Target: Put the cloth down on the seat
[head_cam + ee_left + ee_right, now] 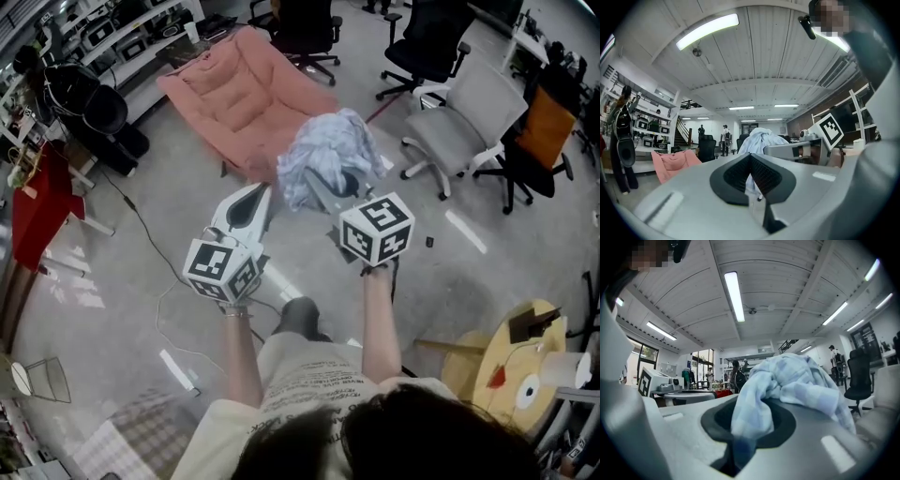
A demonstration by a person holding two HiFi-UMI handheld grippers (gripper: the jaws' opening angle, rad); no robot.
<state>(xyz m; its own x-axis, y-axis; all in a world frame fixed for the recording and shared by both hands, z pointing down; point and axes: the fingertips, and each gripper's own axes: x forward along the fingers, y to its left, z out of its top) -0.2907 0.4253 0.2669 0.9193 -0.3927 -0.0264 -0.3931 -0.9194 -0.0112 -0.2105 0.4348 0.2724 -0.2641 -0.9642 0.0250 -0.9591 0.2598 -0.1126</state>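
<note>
A bunched light-blue checked cloth (328, 155) hangs in the air over the grey floor, in front of a pink padded seat (244, 98). My right gripper (326, 192) is shut on the cloth; in the right gripper view the cloth (797, 380) drapes over the upper jaw and a fold runs down between the pads of the right gripper (740, 432). My left gripper (262, 199) points up just left of the cloth, its tips beside the cloth's edge. In the left gripper view the left gripper (750, 161) has its pads together, with the cloth (759, 138) beyond them and the seat (670, 164) low at the left.
A grey office chair (459, 117), a black one (427, 47) and an orange-backed one (539, 131) stand at the right. A round wooden table (511, 361) is at lower right. A cable (141, 225) trails over the floor; a red-covered table (42, 202) stands left.
</note>
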